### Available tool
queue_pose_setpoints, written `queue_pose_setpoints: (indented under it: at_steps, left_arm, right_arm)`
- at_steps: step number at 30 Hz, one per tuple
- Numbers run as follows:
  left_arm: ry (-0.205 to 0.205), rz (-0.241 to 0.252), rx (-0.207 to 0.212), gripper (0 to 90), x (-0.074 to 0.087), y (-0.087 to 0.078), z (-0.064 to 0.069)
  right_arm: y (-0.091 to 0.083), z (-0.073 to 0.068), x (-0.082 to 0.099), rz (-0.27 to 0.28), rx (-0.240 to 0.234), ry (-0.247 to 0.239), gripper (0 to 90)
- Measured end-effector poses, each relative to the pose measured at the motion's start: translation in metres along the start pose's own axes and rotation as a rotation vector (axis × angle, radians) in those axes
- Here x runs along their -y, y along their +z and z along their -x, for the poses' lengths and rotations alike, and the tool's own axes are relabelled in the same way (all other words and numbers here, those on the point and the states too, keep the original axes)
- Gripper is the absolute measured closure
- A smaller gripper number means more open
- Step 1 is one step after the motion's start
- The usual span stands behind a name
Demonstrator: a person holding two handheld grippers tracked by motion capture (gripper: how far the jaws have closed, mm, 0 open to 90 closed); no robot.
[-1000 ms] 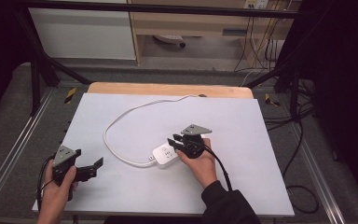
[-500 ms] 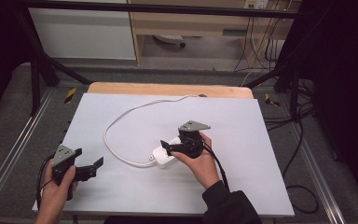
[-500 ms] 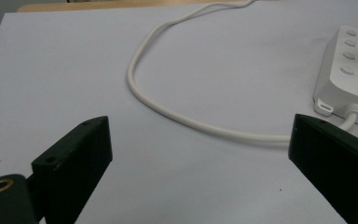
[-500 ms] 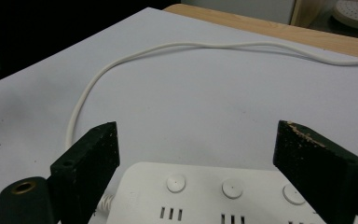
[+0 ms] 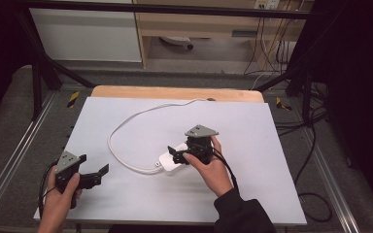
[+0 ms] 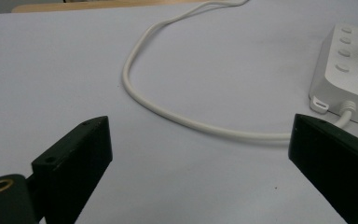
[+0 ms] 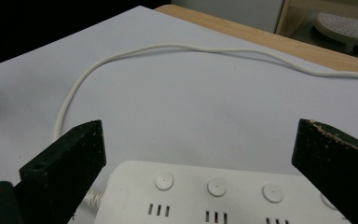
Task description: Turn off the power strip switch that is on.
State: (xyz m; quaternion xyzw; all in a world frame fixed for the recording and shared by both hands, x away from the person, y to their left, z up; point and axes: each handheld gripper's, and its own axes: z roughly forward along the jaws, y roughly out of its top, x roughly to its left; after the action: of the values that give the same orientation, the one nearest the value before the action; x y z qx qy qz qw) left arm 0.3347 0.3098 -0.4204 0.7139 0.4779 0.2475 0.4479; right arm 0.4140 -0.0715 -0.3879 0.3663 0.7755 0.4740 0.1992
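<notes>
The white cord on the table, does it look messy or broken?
Not broken. The cord runs from the power strip in one loose loop over the white tabletop and off its far edge, with no knots or cuts. The one worn thing is the right gripper: one jaw looks chipped along its top edge.

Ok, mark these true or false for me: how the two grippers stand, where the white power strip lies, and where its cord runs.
1. The right gripper is clamped on the white plastic power strip. False: its jaws have just been opening and stand wide, above the strip.
2. The left gripper is open, holding nothing. True.
3. The white round cord loops across the pale sheet toward the far wooden table edge. True.
4. The strip lies beside the left gripper. False: it lies under the right gripper, apart from the left.
5. The strip has round buttons on top. True.
</notes>
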Motion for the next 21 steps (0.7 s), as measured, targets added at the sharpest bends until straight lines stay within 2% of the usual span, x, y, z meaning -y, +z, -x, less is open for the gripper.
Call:
queue_pose_setpoints:
  at_steps: [2,12,17,21]
  left_arm:
    - [-0.002,0.001,-0.004,5.9,0.000,0.000,-0.001]
    - [-0.003,0.003,-0.010,5.9,0.000,0.000,0.000]
    - [-0.002,0.004,-0.010,5.9,0.000,0.000,-0.002]
    - [-0.007,0.001,-0.012,5.9,0.000,0.000,-0.002]
  right_arm:
    - [-0.002,0.003,-0.001,0.006,0.009,-0.009,3.4]
    - [-0.017,0.020,-0.005,0.040,0.036,0.025,3.3]
    - [-0.024,0.032,-0.006,0.064,0.086,0.048,3.5]
    - [-0.031,0.040,-0.007,0.073,0.099,0.064,3.8]
